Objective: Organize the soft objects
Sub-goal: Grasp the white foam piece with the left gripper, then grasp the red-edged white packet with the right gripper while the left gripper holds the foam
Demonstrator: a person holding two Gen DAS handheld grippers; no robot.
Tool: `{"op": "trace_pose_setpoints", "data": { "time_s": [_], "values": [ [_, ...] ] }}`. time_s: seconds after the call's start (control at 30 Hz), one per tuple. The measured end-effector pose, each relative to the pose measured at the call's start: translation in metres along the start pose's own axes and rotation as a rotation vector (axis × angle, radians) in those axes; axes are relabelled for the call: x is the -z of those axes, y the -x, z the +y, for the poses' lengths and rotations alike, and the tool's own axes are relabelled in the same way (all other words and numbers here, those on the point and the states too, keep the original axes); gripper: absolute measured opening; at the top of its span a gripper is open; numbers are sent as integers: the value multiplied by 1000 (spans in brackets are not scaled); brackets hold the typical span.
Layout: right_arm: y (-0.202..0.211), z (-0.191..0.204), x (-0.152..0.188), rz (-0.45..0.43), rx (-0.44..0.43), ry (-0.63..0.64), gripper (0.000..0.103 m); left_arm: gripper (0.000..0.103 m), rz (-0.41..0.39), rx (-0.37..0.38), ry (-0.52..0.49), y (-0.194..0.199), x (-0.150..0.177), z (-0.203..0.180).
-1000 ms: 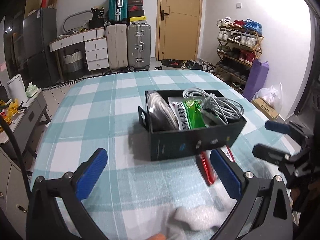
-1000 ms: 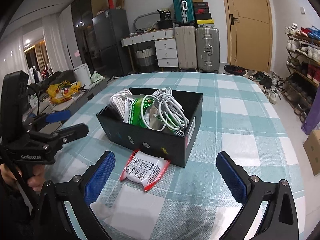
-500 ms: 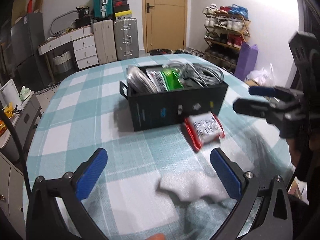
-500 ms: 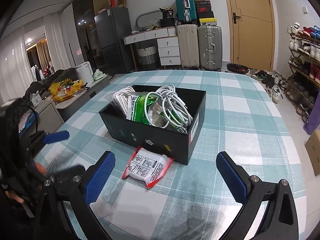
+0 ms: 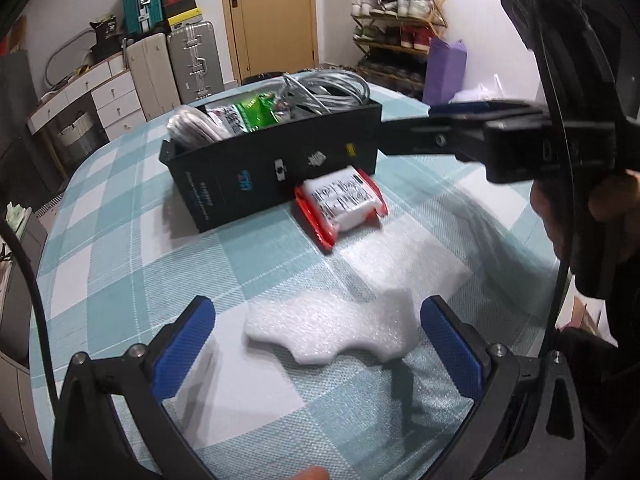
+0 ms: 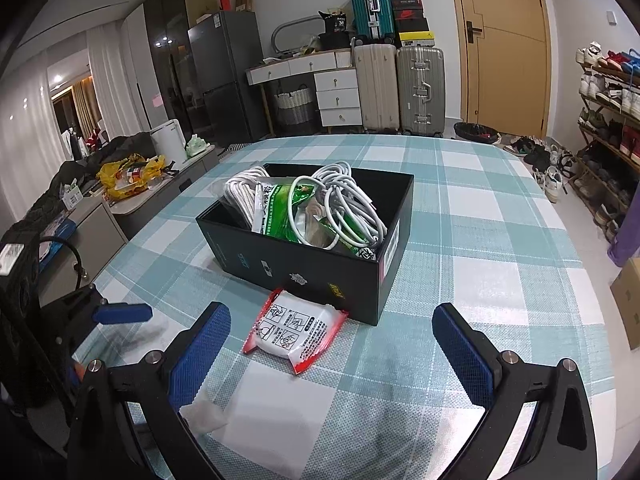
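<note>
A white foam piece (image 5: 332, 330) lies on the checked tablecloth between the open fingers of my left gripper (image 5: 316, 344), which is empty. Its corner also shows in the right wrist view (image 6: 204, 416). A red-and-white soft packet (image 5: 344, 200) (image 6: 294, 330) lies against the front of a black box (image 5: 280, 164) (image 6: 304, 256) that holds white cables and green packets. My right gripper (image 6: 332, 352) is open and empty, just in front of the packet. It shows from the side in the left wrist view (image 5: 460, 128).
The round table (image 6: 480, 216) has a teal checked cloth. Suitcases (image 6: 400, 88), a drawer unit and a door stand behind. A shoe rack (image 6: 608, 120) is on the right, and a low cabinet with clutter (image 6: 120, 184) on the left.
My left gripper has swung right and closer to the table, so the foam piece now lies between its fingers. My right gripper has barely moved.
</note>
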State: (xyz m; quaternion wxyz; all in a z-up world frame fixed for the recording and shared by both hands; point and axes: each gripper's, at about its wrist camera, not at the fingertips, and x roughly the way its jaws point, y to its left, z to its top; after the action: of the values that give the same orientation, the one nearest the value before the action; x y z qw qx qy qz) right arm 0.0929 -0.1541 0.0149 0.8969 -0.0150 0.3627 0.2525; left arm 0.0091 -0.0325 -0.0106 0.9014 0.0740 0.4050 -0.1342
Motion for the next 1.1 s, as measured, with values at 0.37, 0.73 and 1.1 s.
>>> {"op": "trace_pose_setpoints", "data": {
  "time_s": [0.37,0.73,1.1],
  "values": [
    [-4,-2,2,17,5,-8,103,103,52,0,-16,-10,0,-3],
    [-5,-3,4,22,6,-19,102,88,34,104,27,-9,-2,7],
    [-23,-4,9,82,11,-39,103,88,-72,40,128,13,-7,40]
  ]
}}
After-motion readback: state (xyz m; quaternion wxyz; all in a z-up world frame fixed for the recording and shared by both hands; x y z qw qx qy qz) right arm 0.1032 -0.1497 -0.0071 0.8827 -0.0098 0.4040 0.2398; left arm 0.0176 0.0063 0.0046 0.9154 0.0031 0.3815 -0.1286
